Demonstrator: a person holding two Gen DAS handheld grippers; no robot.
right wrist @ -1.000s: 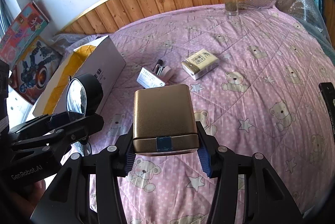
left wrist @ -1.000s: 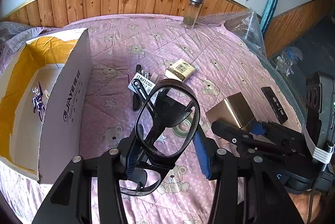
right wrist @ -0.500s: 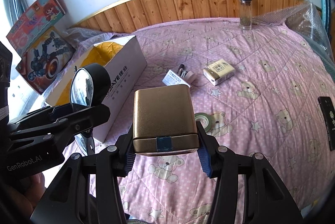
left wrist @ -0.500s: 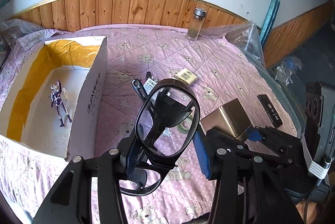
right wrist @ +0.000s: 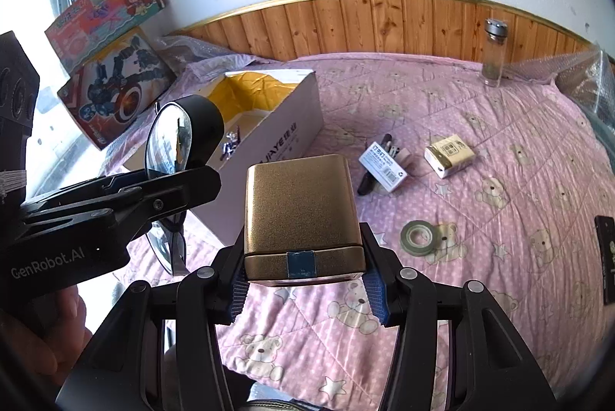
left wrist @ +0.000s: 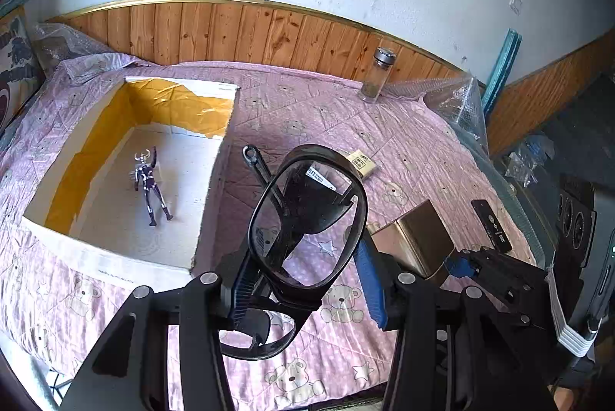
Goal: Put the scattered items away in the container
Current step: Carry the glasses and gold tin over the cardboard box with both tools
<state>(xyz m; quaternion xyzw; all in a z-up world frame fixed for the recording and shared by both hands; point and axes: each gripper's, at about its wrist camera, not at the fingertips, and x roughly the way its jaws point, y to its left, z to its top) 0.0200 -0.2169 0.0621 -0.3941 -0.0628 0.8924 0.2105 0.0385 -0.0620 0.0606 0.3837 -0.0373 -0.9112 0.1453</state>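
Left hand-held gripper [left wrist: 303,280] pinching black clear-lens goggles [left wrist: 305,219], held above bed [left wrist: 403,142] beside open white box [left wrist: 215,188]; right hand-held gripper [right wrist: 303,290] clamped on gold tin [right wrist: 301,211], blue tape on its seam; toy figure [left wrist: 150,184] lying inside box.

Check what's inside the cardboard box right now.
One toy figure lies on the floor of the cardboard box. The near inner wall and corners are hidden; nothing else shows.

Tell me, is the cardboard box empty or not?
Not empty. A small toy figure lies on the floor of the open cardboard box; nothing else shows inside.
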